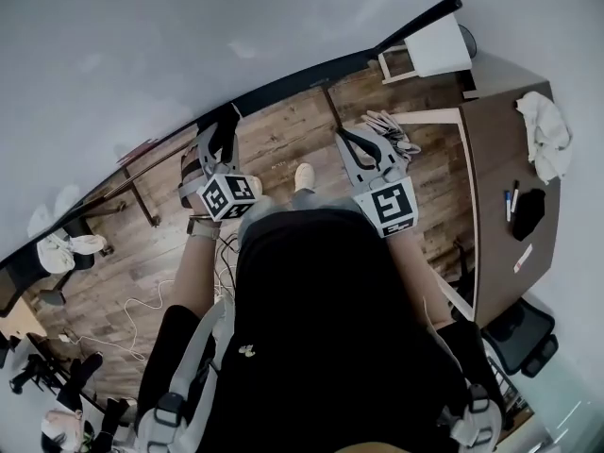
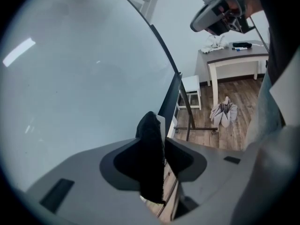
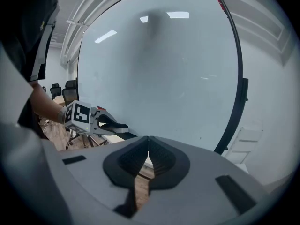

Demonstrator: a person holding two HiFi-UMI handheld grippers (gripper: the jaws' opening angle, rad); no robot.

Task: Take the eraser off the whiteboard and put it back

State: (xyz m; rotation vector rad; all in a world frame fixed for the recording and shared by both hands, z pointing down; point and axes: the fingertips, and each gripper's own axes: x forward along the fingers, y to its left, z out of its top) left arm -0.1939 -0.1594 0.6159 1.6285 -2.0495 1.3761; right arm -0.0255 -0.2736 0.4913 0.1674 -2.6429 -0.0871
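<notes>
The left tool (image 2: 162,142) pinches the black eraser (image 2: 150,168) near the whiteboard (image 2: 79,78); the right tool (image 3: 148,142), at its three o'clock, is pressed together, empty.

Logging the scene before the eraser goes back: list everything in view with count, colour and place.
whiteboard: one, white with a dark frame, ahead
eraser: one, black, in the left tongs
table: one, brown top and white legs, right
cloth: one, white, on the table
markers: two, slim, on the table
dark object: one, black, beside the markers
stool: one, white, by the whiteboard's right end
bundle: one, grey-white, on the wooden floor
cables: white, floor at left
left tongs: grey, gripping the eraser
right tongs: grey, shut, empty
</notes>
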